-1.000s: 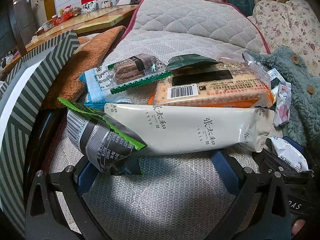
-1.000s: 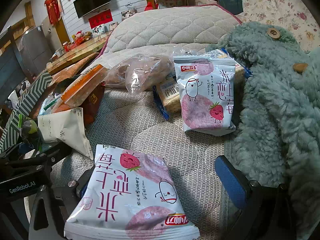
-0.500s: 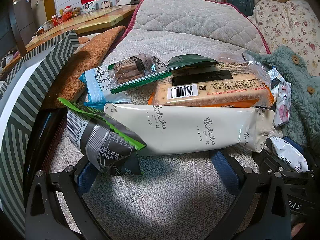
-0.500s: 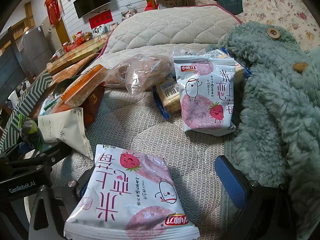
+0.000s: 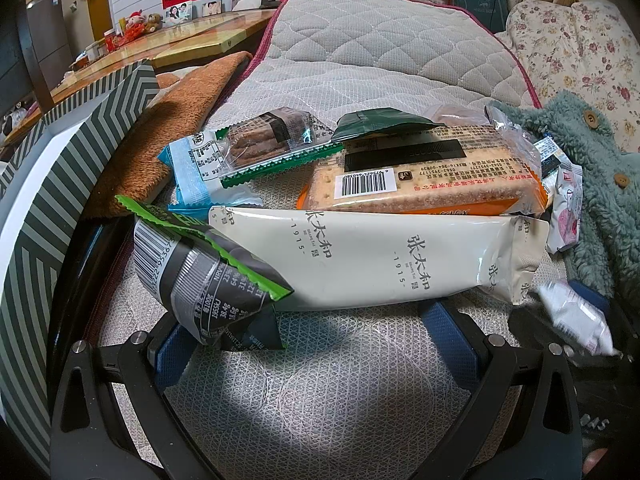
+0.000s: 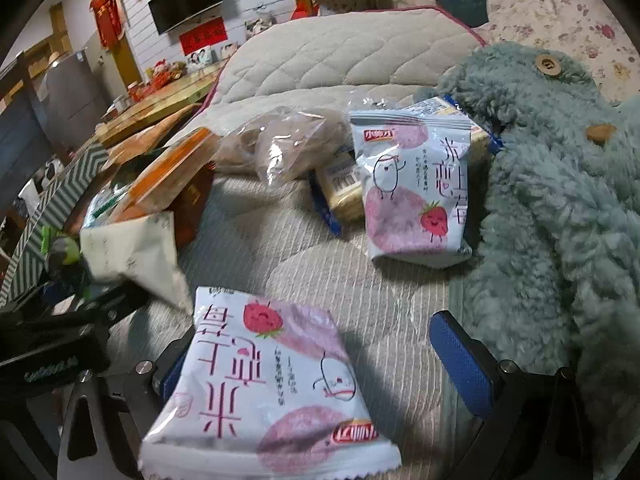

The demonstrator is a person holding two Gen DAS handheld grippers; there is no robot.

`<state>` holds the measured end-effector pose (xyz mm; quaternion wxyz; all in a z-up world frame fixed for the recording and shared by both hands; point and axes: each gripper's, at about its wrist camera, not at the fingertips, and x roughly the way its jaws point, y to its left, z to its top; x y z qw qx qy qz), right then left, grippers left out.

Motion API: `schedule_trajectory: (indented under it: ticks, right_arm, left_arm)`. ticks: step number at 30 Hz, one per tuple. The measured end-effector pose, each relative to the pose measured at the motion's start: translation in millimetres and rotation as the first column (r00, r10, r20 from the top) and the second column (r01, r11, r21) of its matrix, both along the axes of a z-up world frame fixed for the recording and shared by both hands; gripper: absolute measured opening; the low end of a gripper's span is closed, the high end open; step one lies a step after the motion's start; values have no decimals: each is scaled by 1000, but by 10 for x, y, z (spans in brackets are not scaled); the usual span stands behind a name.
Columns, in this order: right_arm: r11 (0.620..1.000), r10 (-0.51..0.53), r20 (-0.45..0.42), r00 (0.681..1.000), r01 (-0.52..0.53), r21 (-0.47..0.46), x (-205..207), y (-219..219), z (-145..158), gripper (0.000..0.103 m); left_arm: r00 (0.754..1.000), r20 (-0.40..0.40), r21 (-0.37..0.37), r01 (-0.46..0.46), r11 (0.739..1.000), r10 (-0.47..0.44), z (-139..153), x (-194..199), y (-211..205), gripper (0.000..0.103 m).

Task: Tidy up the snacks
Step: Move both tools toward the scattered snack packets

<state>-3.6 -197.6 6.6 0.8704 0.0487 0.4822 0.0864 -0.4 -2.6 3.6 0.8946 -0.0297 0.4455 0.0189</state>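
My left gripper [image 5: 312,340] stands open on the quilted mat [image 5: 320,400]. A black-and-green snack packet [image 5: 208,280] lies over its left finger. A long cream packet [image 5: 380,264] lies across just beyond the fingertips, with a barcoded cracker pack [image 5: 432,184] behind it. My right gripper [image 6: 316,364] is also open. A pink strawberry packet [image 6: 272,392] rests over its left finger and is not clamped. A second strawberry packet [image 6: 412,192] leans farther ahead.
A striped box [image 5: 60,184] stands at the left. A teal fleece garment [image 6: 560,200] crowds the right side. A clear bag [image 6: 288,148], a blue-white pack [image 5: 196,176] and a green-edged cookie pack [image 5: 272,140] lie behind. The left gripper's body [image 6: 52,348] is close on the right gripper's left.
The right wrist view has gone blurred and shifted slightly, and the strawberry packet on the right gripper smears in the left view. The left gripper has not moved.
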Motion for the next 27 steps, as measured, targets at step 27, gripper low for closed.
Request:
schedule_trajectory:
  ticks: [27]
  right_arm:
    - [999, 26, -126, 992, -20, 44, -327, -144, 440, 97]
  left_arm:
    - [992, 46, -100, 118, 988, -114, 400, -750, 171, 102]
